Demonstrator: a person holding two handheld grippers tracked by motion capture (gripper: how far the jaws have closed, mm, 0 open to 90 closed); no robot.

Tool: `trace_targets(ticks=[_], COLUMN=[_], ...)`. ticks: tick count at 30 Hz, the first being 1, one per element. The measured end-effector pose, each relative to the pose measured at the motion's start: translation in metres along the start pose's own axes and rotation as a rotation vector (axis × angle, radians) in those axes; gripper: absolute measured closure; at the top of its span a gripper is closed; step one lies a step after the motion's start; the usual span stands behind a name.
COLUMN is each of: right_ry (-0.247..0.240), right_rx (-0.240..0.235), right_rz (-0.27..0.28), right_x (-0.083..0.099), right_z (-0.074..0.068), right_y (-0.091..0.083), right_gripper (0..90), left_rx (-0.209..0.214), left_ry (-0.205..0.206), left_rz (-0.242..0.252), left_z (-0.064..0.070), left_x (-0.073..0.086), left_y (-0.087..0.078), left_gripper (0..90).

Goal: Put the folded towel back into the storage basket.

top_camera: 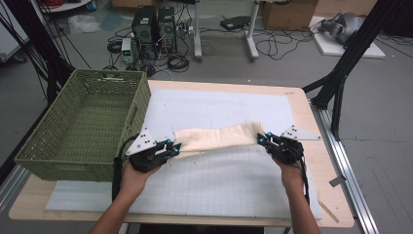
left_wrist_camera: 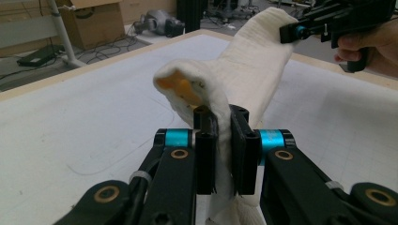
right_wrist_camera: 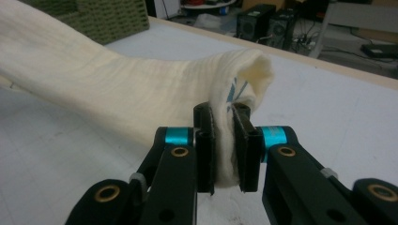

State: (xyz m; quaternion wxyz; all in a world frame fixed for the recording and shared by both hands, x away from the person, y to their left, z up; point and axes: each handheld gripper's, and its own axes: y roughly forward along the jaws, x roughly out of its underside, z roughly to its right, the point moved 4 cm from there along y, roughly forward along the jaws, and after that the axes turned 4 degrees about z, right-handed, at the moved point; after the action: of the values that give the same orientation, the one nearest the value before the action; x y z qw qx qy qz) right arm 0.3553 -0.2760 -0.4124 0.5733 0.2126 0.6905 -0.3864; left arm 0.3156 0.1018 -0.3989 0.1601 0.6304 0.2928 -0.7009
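Note:
A cream folded cloth (top_camera: 219,136) hangs stretched between my two grippers just above the white mat. My left gripper (top_camera: 171,147) is shut on its left end; in the left gripper view the cloth (left_wrist_camera: 248,70) runs away from my jaws (left_wrist_camera: 220,119) toward the other gripper (left_wrist_camera: 300,32). My right gripper (top_camera: 263,140) is shut on the right end, where the cloth (right_wrist_camera: 117,89) bunches between the jaws (right_wrist_camera: 224,115) and shows a small blue mark.
A green woven basket (top_camera: 34,158) stands on the table's left side, close to my left hand. The white gridded mat (top_camera: 234,180) covers most of the wooden table (top_camera: 321,161). Computers, cables and boxes lie on the floor beyond.

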Motion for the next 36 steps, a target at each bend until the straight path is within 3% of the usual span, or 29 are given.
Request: trace_targets(ticks=[17, 36], right_ry=[-0.053, -0.118], right_rx=[-0.033, -0.072], right_rz=[0.022, 0.035], right_x=[-0.027, -0.083], right_z=[-0.008, -0.028], right_y=[0.021, 0.070], right_gripper=[80.6, 80.6], left_rx=[-0.025, -0.107], left_ry=[0.028, 0.031], left_rz=[0.064, 0.113], left_z=[0.002, -0.009], left_x=[-0.015, -0.026], left_y=[-0.028, -0.067], left_gripper=[81.9, 81.8])
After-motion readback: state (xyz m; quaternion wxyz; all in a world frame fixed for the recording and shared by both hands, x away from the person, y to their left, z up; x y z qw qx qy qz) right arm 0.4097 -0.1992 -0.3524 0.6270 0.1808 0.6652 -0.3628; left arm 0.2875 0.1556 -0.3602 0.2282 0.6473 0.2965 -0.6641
